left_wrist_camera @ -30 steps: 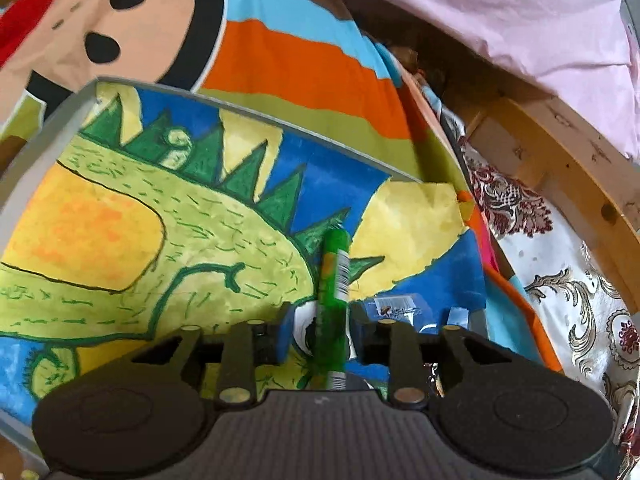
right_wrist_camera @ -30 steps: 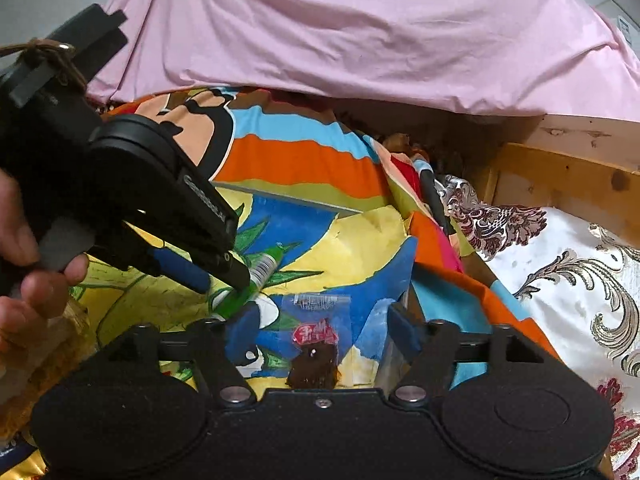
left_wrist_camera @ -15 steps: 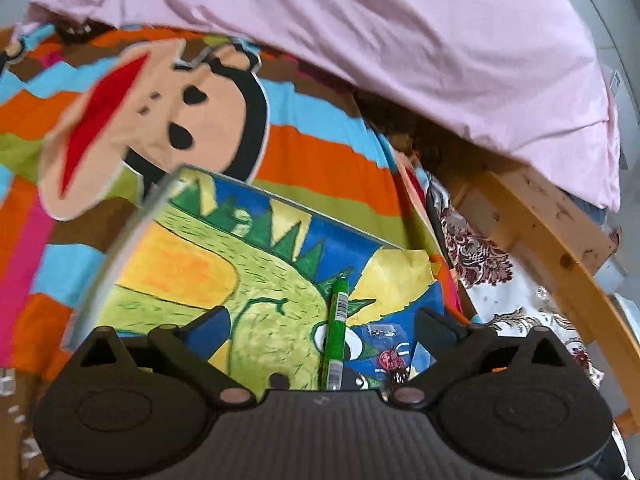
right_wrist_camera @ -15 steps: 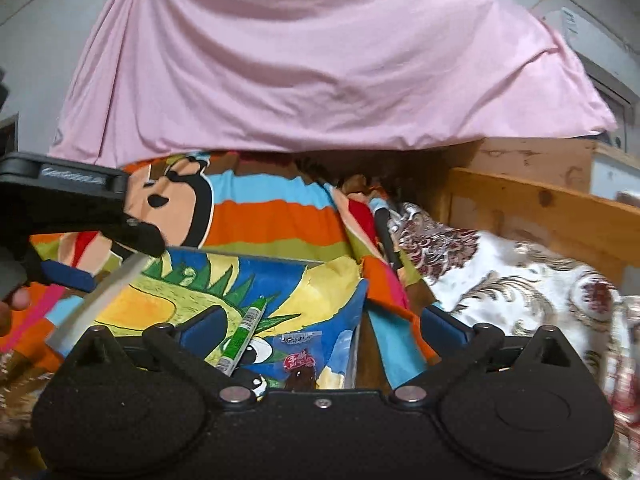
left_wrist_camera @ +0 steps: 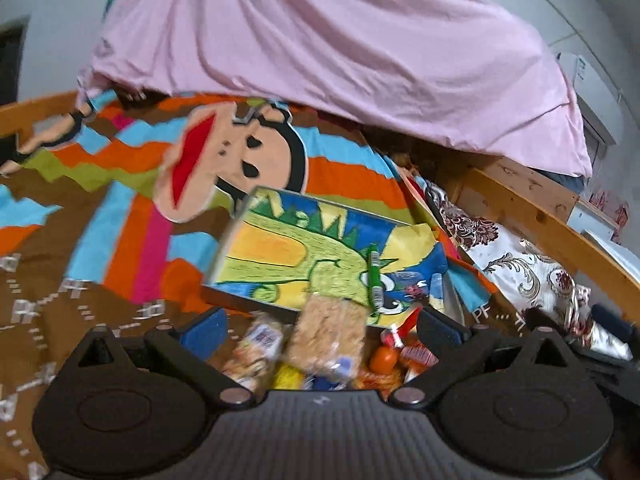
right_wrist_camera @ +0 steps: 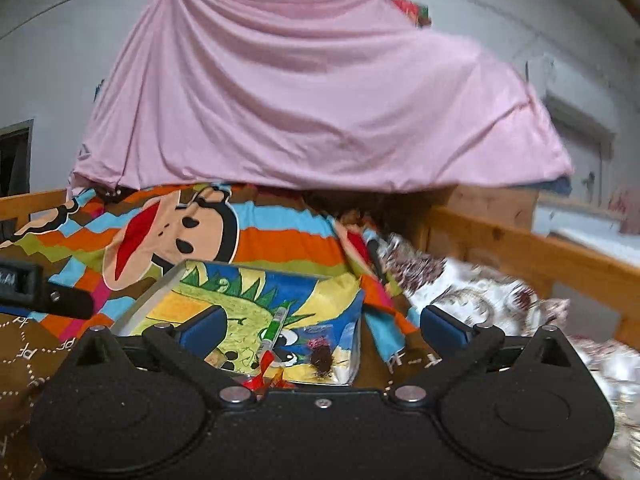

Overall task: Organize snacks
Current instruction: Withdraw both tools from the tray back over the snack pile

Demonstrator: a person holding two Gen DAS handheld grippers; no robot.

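Our left gripper [left_wrist_camera: 320, 326] had its jaws wide apart, with nothing in them. Our right gripper [right_wrist_camera: 320, 326] was the same, wide and letting go. Just past the left jaws sat a pile of snacks [left_wrist_camera: 328, 344], at the near edge of the dinosaur box [left_wrist_camera: 280, 252]. A green tube snack [left_wrist_camera: 374, 280] lay near the box's right edge, by a small clear packet [right_wrist_camera: 320, 354]. The box sat on the striped monkey blanket [left_wrist_camera: 132, 208] on the bed. A pink sheet [right_wrist_camera: 312, 96] hung behind.

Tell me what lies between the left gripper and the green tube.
A clear packet of pale crisped snack lies between the left gripper and the green tube, in the left wrist view.
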